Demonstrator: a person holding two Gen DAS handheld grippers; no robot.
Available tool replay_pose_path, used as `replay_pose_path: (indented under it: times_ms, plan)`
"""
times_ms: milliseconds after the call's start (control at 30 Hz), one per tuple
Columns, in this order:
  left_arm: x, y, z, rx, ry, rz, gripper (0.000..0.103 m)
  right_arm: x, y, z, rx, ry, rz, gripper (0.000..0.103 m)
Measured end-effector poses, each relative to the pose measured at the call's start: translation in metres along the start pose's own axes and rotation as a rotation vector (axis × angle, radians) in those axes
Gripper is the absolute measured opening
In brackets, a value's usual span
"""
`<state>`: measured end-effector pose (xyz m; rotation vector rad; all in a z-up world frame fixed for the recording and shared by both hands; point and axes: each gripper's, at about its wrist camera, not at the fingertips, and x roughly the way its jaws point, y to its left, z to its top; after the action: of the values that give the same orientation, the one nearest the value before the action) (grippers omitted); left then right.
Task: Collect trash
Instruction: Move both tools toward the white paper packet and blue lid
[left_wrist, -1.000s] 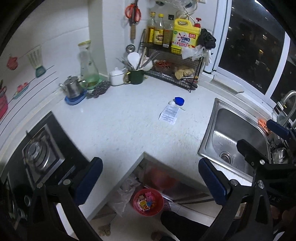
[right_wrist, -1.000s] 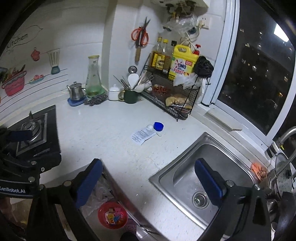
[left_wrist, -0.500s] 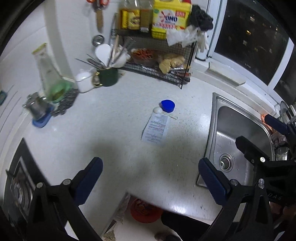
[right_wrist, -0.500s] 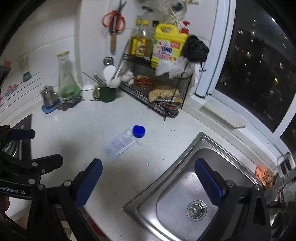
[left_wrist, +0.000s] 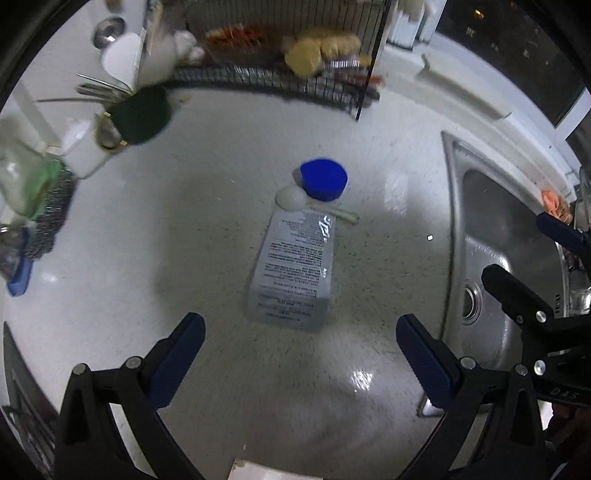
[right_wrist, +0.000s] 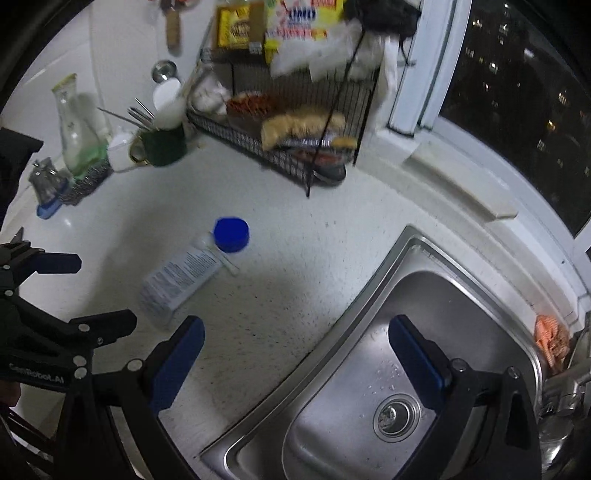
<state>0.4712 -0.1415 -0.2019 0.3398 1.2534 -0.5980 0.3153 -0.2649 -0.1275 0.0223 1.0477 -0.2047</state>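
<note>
On the white speckled countertop lies a flat, clear printed plastic wrapper, with a white plastic spoon and a round blue cap touching its far end. The left gripper hovers just short of the wrapper's near edge, jaws spread wide with nothing between them. The right gripper hangs over the rim of the stainless steel sink, likewise released and empty. Behind, a black wire rack and a dark green mug stand near the wall.
</note>
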Motion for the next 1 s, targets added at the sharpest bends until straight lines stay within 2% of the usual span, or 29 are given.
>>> replay_pose_path:
  times_ms: [367, 633, 833, 900, 933, 1000]
  plan:
    - [0.06, 0.012, 0.023, 0.06, 0.114, -0.005, 0.103, 0.042, -0.001, 0.004, 0.004, 0.079, 0.008, 0.1]
    - [0.077, 0.012, 0.034, 0.087, 0.13, -0.018, 0.102, 0.052, -0.002, 0.006, 0.012, 0.11, 0.017, 0.1]
    - [0.081, 0.013, 0.04, 0.096, 0.119, -0.018, 0.092, 0.052, -0.002, 0.006, 0.003, 0.106, 0.019, 0.1]
    - [0.08, 0.011, 0.043, 0.101, 0.11, 0.002, 0.08, 0.052, -0.002, 0.006, 0.002, 0.106, 0.023, 0.1]
    - [0.077, 0.012, 0.044, 0.1, 0.104, 0.007, 0.067, 0.054, -0.002, 0.007, 0.0, 0.106, 0.027, 0.1]
    - [0.072, 0.015, 0.043, 0.078, 0.106, -0.025, 0.065, 0.055, 0.0, 0.008, -0.005, 0.104, 0.037, 0.1]
